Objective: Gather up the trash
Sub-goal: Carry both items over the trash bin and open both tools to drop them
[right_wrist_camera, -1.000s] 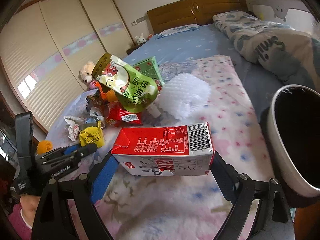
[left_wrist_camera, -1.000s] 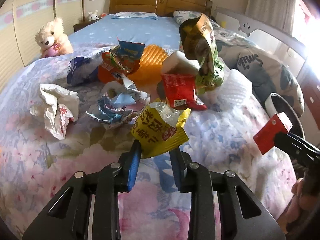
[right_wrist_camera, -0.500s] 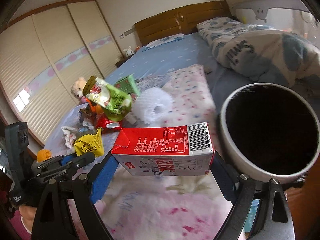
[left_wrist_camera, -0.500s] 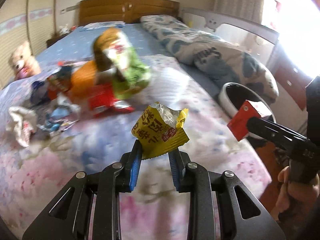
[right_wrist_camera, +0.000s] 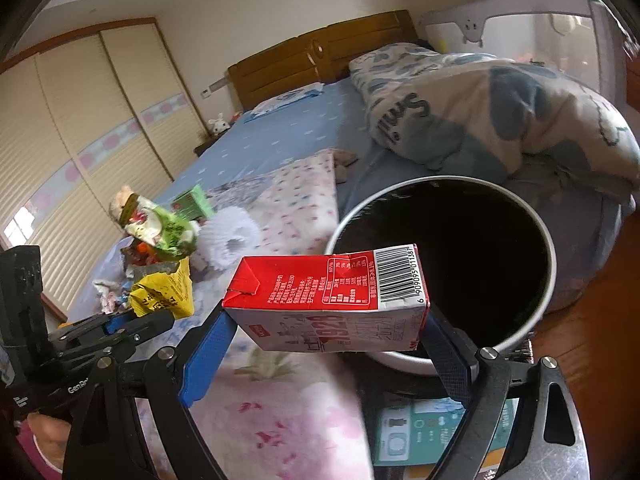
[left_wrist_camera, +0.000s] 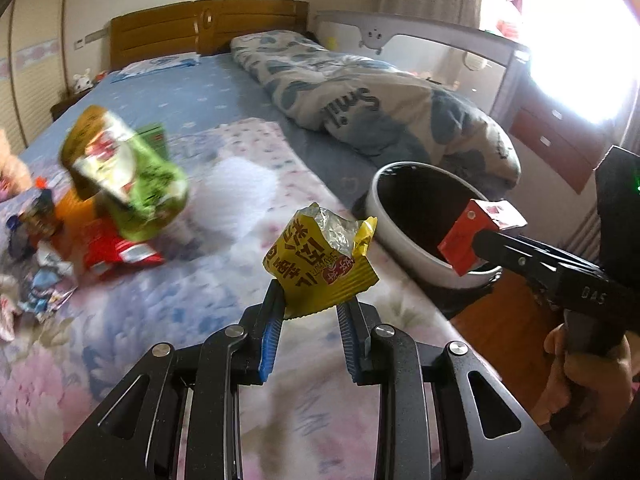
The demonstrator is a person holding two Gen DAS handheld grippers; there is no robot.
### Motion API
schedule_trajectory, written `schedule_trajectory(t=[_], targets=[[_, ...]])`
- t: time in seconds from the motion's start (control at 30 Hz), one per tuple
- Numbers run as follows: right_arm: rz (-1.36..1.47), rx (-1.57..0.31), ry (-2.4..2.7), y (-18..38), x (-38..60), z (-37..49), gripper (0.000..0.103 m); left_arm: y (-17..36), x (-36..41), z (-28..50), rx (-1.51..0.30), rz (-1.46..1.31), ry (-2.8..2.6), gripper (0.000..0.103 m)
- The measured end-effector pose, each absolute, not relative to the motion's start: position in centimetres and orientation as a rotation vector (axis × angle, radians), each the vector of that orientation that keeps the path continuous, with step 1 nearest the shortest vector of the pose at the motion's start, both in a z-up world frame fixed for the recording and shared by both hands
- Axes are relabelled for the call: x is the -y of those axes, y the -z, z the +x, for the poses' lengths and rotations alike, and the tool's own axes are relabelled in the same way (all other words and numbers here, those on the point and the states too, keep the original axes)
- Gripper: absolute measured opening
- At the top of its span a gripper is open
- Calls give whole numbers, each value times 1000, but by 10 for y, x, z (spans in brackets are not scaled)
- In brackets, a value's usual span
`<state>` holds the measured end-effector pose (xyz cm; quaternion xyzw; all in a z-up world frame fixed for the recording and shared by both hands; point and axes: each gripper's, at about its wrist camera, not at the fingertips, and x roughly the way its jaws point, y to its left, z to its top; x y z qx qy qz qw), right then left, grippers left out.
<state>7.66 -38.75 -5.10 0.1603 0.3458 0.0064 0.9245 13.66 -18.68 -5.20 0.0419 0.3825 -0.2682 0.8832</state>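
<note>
My left gripper (left_wrist_camera: 310,310) is shut on a crumpled yellow snack wrapper (left_wrist_camera: 320,264) and holds it above the bed, left of the bin. It also shows in the right wrist view (right_wrist_camera: 162,294). My right gripper (right_wrist_camera: 324,334) is shut on a red and white milk carton (right_wrist_camera: 328,300), held sideways at the near rim of the round white trash bin (right_wrist_camera: 548,280) with its dark inside. In the left wrist view the carton (left_wrist_camera: 476,236) hangs over the bin's (left_wrist_camera: 400,232) right rim.
A pile of trash lies on the floral bedspread at left: a green pouch (left_wrist_camera: 128,176), a red wrapper (left_wrist_camera: 116,252), white foam netting (left_wrist_camera: 236,196), crumpled paper. A folded quilt (left_wrist_camera: 380,108) lies behind the bin. A box (right_wrist_camera: 436,432) lies on the wooden floor beside the bin.
Both grippers have swung right from the trash pile toward the bin, each keeping its item. The carton now hangs at the bin's rim and the bin looks nearer.
</note>
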Motion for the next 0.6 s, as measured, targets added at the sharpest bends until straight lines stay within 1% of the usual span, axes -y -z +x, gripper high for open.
schedule_trajectory(t=[0.6], targets=[[347,-734,63,51,454,84,91,46,273,152,-800,148,691,25]])
